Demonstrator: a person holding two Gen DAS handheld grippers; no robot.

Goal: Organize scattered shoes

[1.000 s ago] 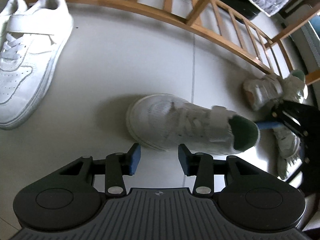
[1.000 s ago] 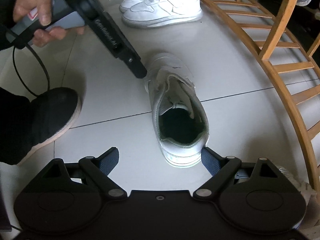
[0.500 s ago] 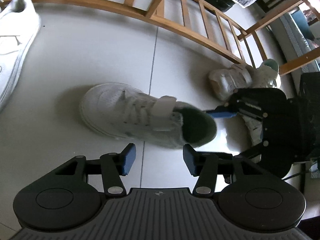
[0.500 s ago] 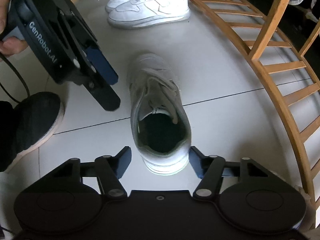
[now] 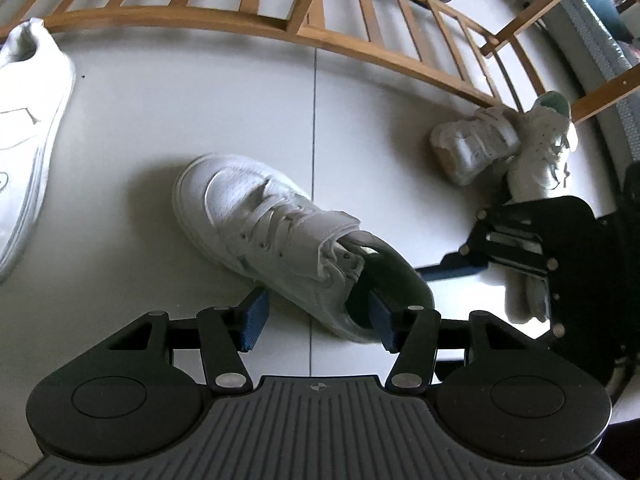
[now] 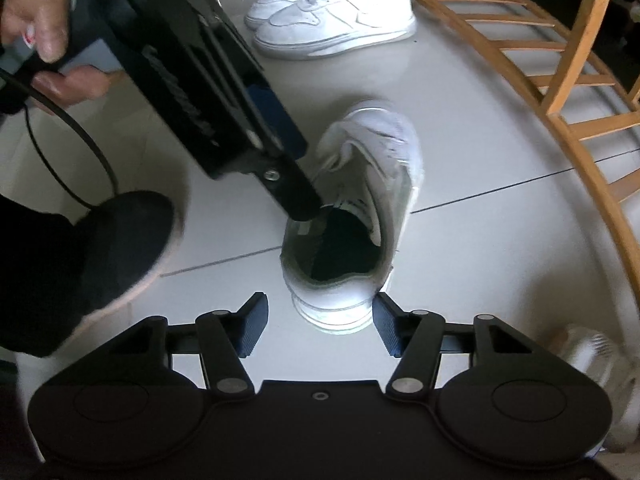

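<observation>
A white sneaker lies on the pale tiled floor, across a grout line, its heel opening toward both grippers. In the right wrist view the same shoe appears tilted onto 1 side, toe pointing away.

The left gripper points steeply down at the shoe's collar. Its right pad sits inside the dark heel opening and its left pad stands outside the shoe's side wall, apart from it. The jaws are partly spread; the collar wall lies between them, but no firm pinch is visible. From the right wrist view, 1 finger tip of this tool reaches the inner rim of the opening, and a hand holds its handle.

The right gripper is behind the heel. Its pads flank the heel sole on either side; the right pad is just beside the heel, the left pad stands clear. Jaws partly spread, nothing clamped.

A pair of white sneakers stands side by side farther off, near a wooden slatted frame. 2 more pale shoes lie heaped against that frame. A dark slipper on a foot stands beside the tilted shoe
</observation>
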